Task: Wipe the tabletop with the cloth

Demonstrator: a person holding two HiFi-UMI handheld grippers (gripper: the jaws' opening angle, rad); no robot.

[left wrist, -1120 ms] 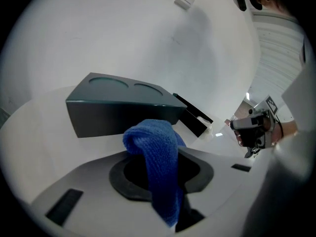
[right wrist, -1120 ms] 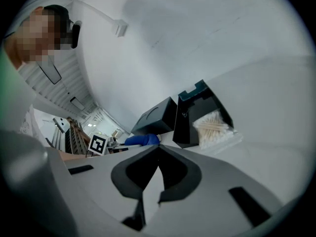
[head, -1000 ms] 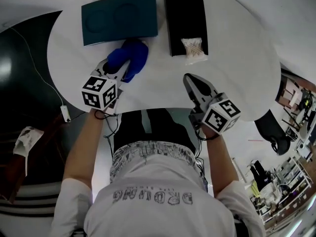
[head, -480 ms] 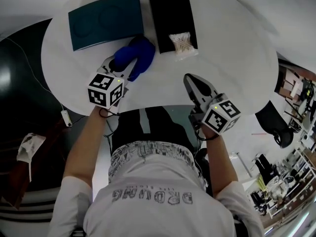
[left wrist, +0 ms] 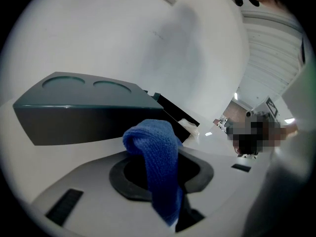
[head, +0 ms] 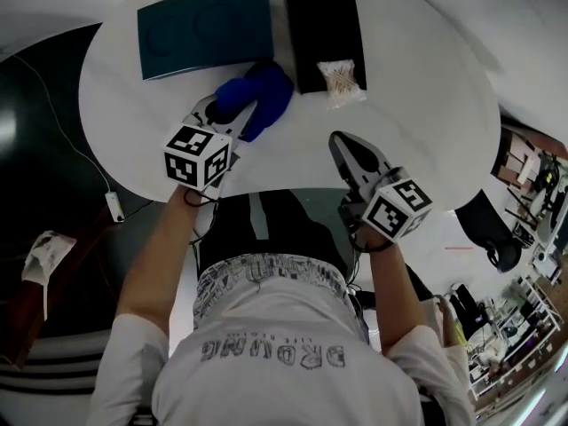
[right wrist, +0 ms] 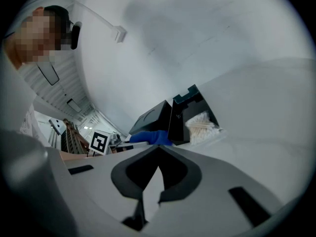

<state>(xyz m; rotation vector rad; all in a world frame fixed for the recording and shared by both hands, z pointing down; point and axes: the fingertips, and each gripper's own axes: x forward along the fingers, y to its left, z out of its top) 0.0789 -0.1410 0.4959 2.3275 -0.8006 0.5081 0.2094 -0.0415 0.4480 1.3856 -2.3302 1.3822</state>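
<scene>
Where its two jaws close, the left gripper (left wrist: 165, 181) is clamped on the blue cloth (left wrist: 157, 154), which rises in a fold between them and hangs down over their front. From the head view, that gripper (head: 219, 116) sits just off the near edge of the teal box (head: 204, 29). The cloth (head: 262, 94) bunches on the white tabletop (head: 426, 105) by the box's near right corner. Whether cloth and box touch cannot be told. In the left gripper view the teal box (left wrist: 84, 113) stands directly behind the cloth, its top marked by two round recesses.

The right gripper (head: 343, 147) is well to the right of the teal box and nearer the person, over the table's near edge. In its own view this gripper (right wrist: 157, 174) has its jaws drawn together at the tips. Nothing is held between them, and only pale tabletop shows through the narrow slit.

Just right of the teal box stands a long black tray (head: 324, 34). At the tray's near end, on the side away from the box, lies a clear packet of cotton swabs (head: 342, 80). The right gripper view shows the same tray (right wrist: 190, 115) and packet (right wrist: 201, 127) ahead of the jaws.
</scene>
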